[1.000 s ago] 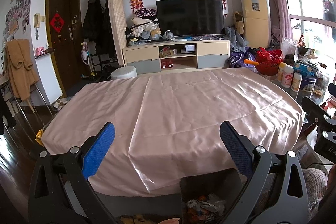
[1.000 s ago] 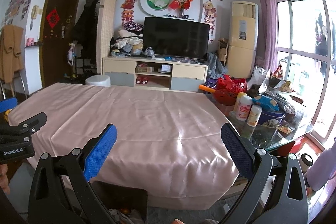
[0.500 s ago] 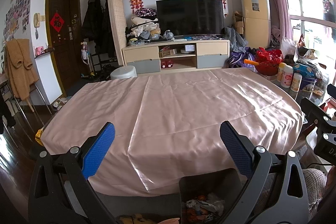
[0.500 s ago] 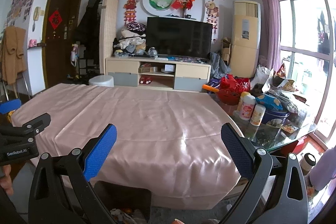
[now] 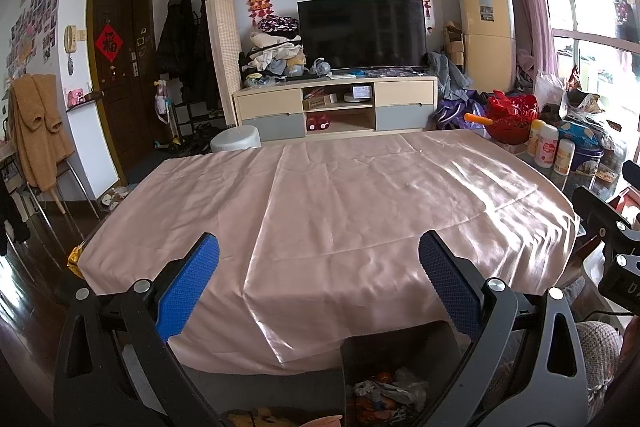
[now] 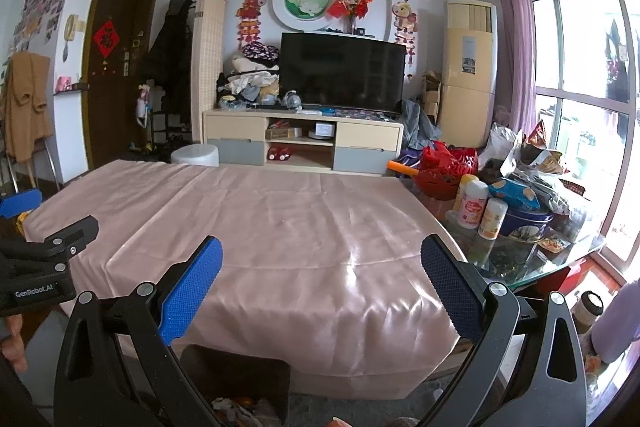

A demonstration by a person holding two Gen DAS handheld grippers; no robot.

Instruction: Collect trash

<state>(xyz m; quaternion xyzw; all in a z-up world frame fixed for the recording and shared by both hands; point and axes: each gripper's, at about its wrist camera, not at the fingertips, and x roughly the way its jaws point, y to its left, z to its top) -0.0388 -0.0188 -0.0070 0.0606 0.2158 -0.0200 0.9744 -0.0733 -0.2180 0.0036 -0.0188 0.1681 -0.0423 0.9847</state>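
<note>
Two tools held wide and empty above the near edge of the tabletop (image 5: 328, 211): left tool (image 5: 319, 281), right tool (image 6: 321, 281); little has shifted over the last second; trash sits in the dark bin (image 5: 384, 383) below that edge; pink cloth bare, so collection looks finished.

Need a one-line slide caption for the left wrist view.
Open left gripper above the dark trash bin holding litter, facing the pink-clothed table.
</note>
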